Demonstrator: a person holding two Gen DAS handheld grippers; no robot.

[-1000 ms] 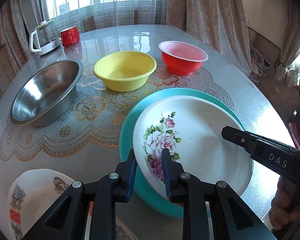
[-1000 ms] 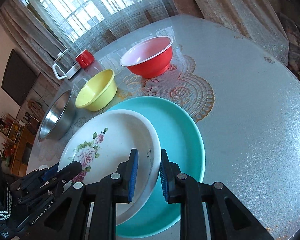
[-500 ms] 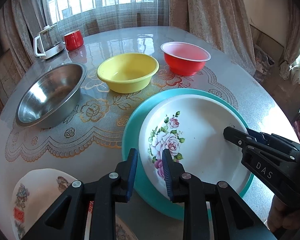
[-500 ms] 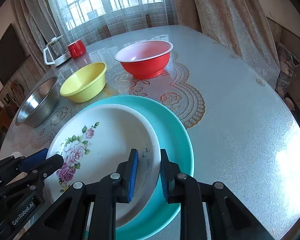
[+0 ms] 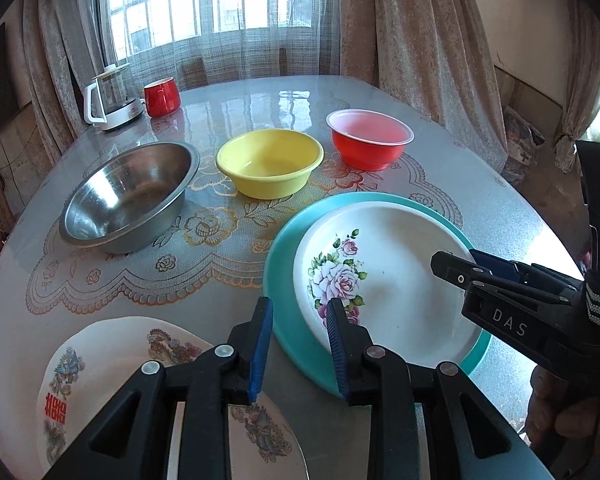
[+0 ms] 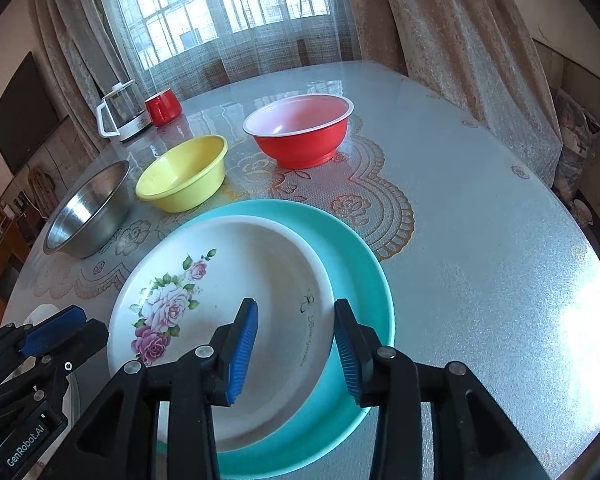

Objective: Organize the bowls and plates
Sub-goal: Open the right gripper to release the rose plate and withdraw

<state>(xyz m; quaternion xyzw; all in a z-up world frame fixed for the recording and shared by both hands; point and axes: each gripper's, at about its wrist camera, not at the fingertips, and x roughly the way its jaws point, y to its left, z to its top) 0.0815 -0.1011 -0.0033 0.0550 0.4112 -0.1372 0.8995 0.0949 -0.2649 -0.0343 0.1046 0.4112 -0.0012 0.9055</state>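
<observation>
The right side of the table [image 6: 480,240] is bare, so a gripper can pass there. Across the middle, the red bowl [image 6: 300,130], yellow bowl [image 6: 182,174] and steel bowl [image 6: 86,210] stand in a row, blocking the way.

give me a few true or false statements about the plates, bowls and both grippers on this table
1. The white floral plate lies inside the teal plate. True.
2. The right gripper is clamped on the floral plate's rim. False: its jaws are open, with the rim between them.
3. The yellow bowl sits between the steel bowl and the red bowl. True.
4. The red bowl is stacked in the yellow bowl. False: they stand apart on the table.
5. The left gripper is open. True.
</observation>
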